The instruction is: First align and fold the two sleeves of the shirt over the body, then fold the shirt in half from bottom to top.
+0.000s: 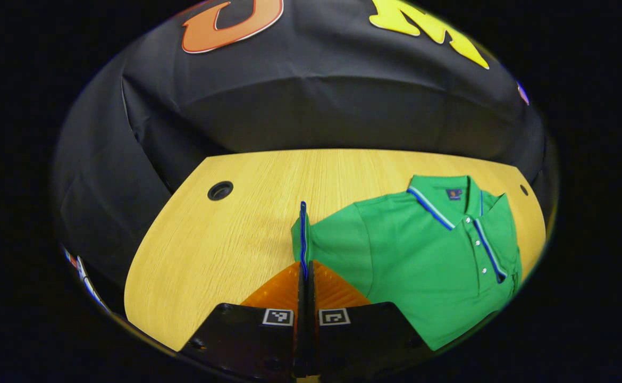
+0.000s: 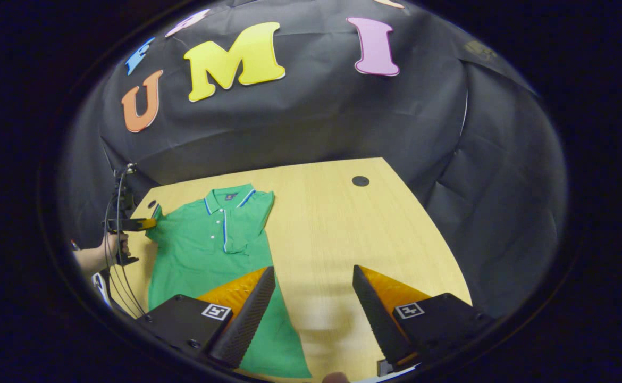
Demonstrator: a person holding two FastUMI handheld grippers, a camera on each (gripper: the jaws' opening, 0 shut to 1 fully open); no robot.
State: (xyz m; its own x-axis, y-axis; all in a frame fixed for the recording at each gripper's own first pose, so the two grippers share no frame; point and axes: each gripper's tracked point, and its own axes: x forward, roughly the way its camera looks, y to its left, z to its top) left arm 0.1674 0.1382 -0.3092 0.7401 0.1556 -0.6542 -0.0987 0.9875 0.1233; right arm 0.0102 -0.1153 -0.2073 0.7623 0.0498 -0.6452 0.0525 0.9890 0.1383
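My left gripper [image 1: 304, 276] is clenched on the blue-trimmed cuff of the sleeve [image 1: 303, 234] of the green polo shirt [image 1: 422, 260], the cuff standing on edge between my fingers above the wooden table [image 1: 226, 250]. My right gripper [image 2: 313, 298] hangs released, jaws wide apart, over bare wood just beside the shirt's lower hem. The shirt lies face up, collar [image 2: 231, 196] toward the booth wall, its far sleeve already folded over the body.
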